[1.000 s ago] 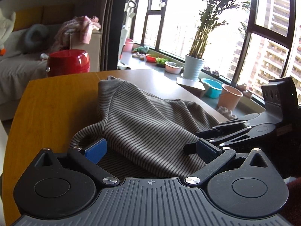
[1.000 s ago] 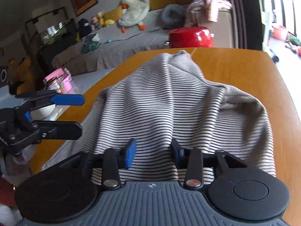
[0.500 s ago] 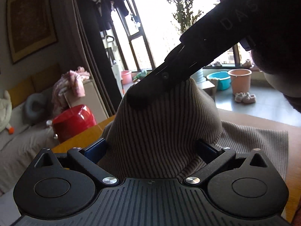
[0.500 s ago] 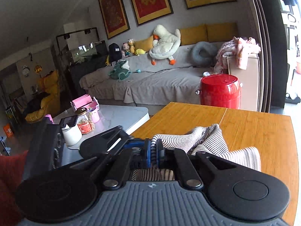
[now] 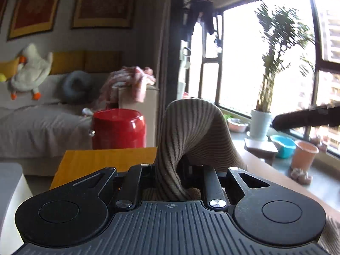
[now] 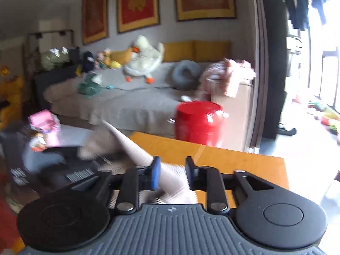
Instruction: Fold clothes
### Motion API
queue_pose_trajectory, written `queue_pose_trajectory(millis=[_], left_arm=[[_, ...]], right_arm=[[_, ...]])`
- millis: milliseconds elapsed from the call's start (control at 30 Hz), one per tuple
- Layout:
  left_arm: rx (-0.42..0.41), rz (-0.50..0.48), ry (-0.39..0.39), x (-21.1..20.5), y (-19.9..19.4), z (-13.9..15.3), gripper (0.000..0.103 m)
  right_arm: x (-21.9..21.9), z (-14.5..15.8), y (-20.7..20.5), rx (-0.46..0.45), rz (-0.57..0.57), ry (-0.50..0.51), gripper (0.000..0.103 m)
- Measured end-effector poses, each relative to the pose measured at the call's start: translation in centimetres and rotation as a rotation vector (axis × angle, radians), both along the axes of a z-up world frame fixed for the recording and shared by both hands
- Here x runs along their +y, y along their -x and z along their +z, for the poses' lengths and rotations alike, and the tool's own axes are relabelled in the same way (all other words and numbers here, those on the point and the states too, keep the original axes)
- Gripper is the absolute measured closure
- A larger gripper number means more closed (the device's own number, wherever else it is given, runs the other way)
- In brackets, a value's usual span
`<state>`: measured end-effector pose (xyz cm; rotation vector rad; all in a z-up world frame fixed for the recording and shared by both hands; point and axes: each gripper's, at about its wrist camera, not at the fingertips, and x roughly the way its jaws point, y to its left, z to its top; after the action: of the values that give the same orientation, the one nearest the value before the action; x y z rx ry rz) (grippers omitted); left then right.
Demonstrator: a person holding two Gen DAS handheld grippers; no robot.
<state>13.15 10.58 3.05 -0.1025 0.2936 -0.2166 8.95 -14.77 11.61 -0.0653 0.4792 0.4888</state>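
Observation:
The striped grey garment [image 5: 191, 127] bulges up in a rounded fold just above my left gripper [image 5: 170, 176], which is shut on it over the orange wooden table [image 5: 106, 159]. In the right wrist view the same garment [image 6: 136, 148] stretches as a taut, blurred cone from my right gripper [image 6: 172, 173] off to the left. The right jaws are opening; the cloth still lies between the blue pads [image 6: 156, 171], but they no longer pinch it. A dark blurred bar at the right edge of the left wrist view is the right gripper [image 5: 306, 120].
A red round container [image 6: 198, 123] stands beyond the table's far edge [image 6: 233, 161], with a grey sofa [image 6: 138, 106] behind it. A low white table [image 6: 70, 133] with pink items sits to the left. Pots and a plant [image 5: 260, 125] line the window side.
My left gripper has gone from wide open around the garment to shut on it and has swung left. The right gripper has risen, and its jaws, earlier pinched on the cloth, have parted.

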Motion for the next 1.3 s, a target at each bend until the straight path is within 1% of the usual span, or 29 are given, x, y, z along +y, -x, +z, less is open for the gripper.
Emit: queue_pose_trajectory(millis=[33,100,133,200,300,367,400,433,500,533,567,600,667,767,867,933,1033,1133,1233,1300], left_arm=[[-0.001,0.026,0.034,0.9,-0.4,-0.1,0.084],[0.006,0.054,0.065,2.0,-0.7,-0.5,0.085],[0.01,0.067,0.079,2.5,-0.9,-0.7,0.085],[0.021,0.083,0.101,3.4,-1.0,-1.0,0.085],[0.036,0.081,0.131,4.1,-0.4,-1.1,0.085],[0.039,0.084,0.135,4.3,-0.2,-1.1,0.085],[0.039,0.086,0.135,4.4,-0.2,-1.1,0.085],[0.042,0.087,0.135,4.4,-0.3,-1.3,0.085],[0.053,0.09,0.137,4.6,-0.6,-1.7,0.085],[0.06,0.092,0.142,4.7,-0.7,-1.8,0.085],[0.067,0.095,0.147,4.8,-0.9,-1.9,0.085],[0.075,0.097,0.152,4.9,-1.0,-2.0,0.085],[0.083,0.103,0.161,5.2,-1.2,-2.2,0.085],[0.089,0.109,0.164,5.3,-1.4,-2.3,0.085],[0.096,0.112,0.157,5.1,-1.6,-2.4,0.085],[0.103,0.116,0.151,5.1,-1.8,-2.6,0.085],[0.108,0.126,0.149,5.2,-1.8,-2.8,0.085],[0.109,0.135,0.147,5.4,-1.9,-2.9,0.085],[0.114,0.139,0.146,5.5,-1.9,-3.0,0.085],[0.113,0.139,0.142,5.5,-1.9,-3.1,0.085]], right_arm=[[0.3,-0.8,-0.5,0.022,-0.013,0.02,0.068],[1.0,-2.4,-1.5,0.066,-0.038,0.061,0.058],[1.4,-3.3,-2.1,0.088,-0.05,0.082,0.055],[2.6,-4.9,-2.7,0.101,-0.061,0.131,0.038],[4.7,-7.2,-3.9,0.121,-0.057,0.189,0.031],[5.8,-8.5,-4.6,0.134,-0.052,0.225,0.027],[6.2,-9.1,-5.0,0.131,-0.054,0.25,0.027],[6.3,-9.5,-5.2,0.126,-0.053,0.27,0.031],[6.1,-9.7,-5.4,0.13,-0.052,0.284,0.083],[5.7,-9.4,-5.5,0.137,-0.062,0.275,0.083],[5.3,-8.9,-5.4,0.128,-0.074,0.272,0.086],[4.8,-8.2,-5.3,0.107,-0.086,0.273,0.09],[3.5,-6.6,-5.0,0.06,-0.123,0.266,0.092],[1.2,-4.2,-5.5,0.007,-0.183,0.223,0.093],[-0.8,-3.2,-6.5,0.004,-0.233,0.164,0.092],[-1.5,-4.3,-7.6,0.049,-0.256,0.153,0.092],[-2.3,-7.1,-9.0,0.107,-0.291,0.177,0.09],[-3.1,-9.3,-9.9,0.156,-0.326,0.169,0.089],[-3.4,-9.8,-10.2,0.165,-0.331,0.169,0.089],[-3.3,-9.0,-10.0,0.143,-0.316,0.15,0.09]])
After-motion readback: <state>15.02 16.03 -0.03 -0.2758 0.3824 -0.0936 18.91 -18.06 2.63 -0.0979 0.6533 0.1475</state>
